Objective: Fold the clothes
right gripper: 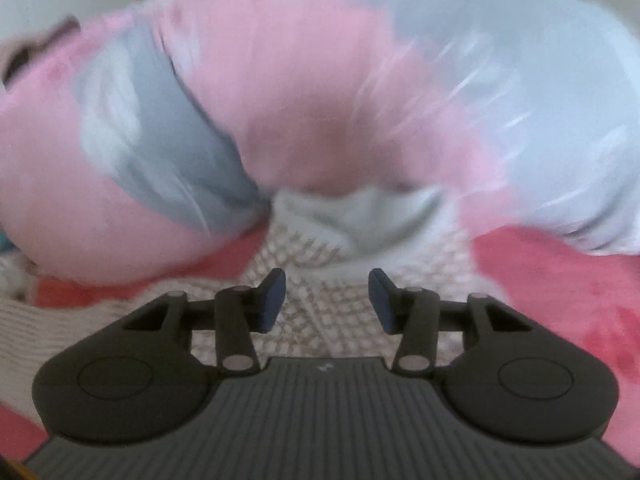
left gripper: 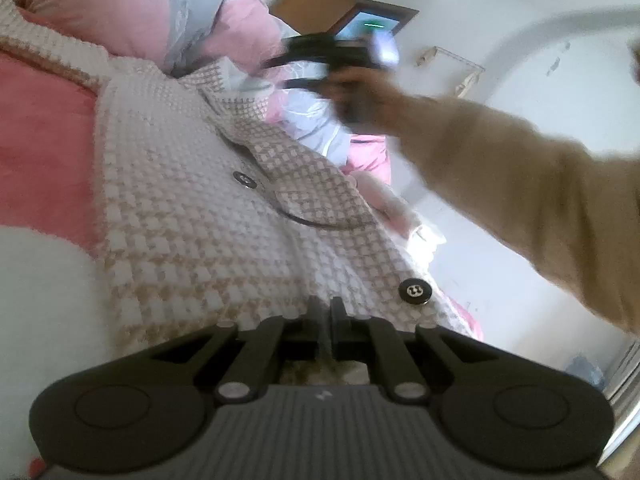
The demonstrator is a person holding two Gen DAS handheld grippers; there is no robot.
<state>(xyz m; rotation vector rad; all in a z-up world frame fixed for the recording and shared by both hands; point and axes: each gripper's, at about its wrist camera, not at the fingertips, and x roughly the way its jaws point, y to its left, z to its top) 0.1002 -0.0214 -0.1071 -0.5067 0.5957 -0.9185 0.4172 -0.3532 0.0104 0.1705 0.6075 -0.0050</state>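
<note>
A white and beige checked knit jacket [left gripper: 192, 216] with dark buttons [left gripper: 415, 291] lies spread on a pink bed. My left gripper [left gripper: 325, 312] is shut on the jacket's near hem. My right gripper [right gripper: 327, 300] is open and empty, low over the far end of the jacket [right gripper: 332, 312], near its white lining [right gripper: 360, 220]. In the left wrist view the right gripper [left gripper: 320, 64] shows blurred at the jacket's far end, held by a hand in a tan sleeve [left gripper: 520, 200].
A pink and grey quilt [right gripper: 280, 100] is piled at the far side of the bed, with a pale plastic-covered bundle [right gripper: 540, 120] beside it. The pink sheet [left gripper: 40, 140] lies under the jacket. A fluffy white item [left gripper: 44, 300] sits at the left.
</note>
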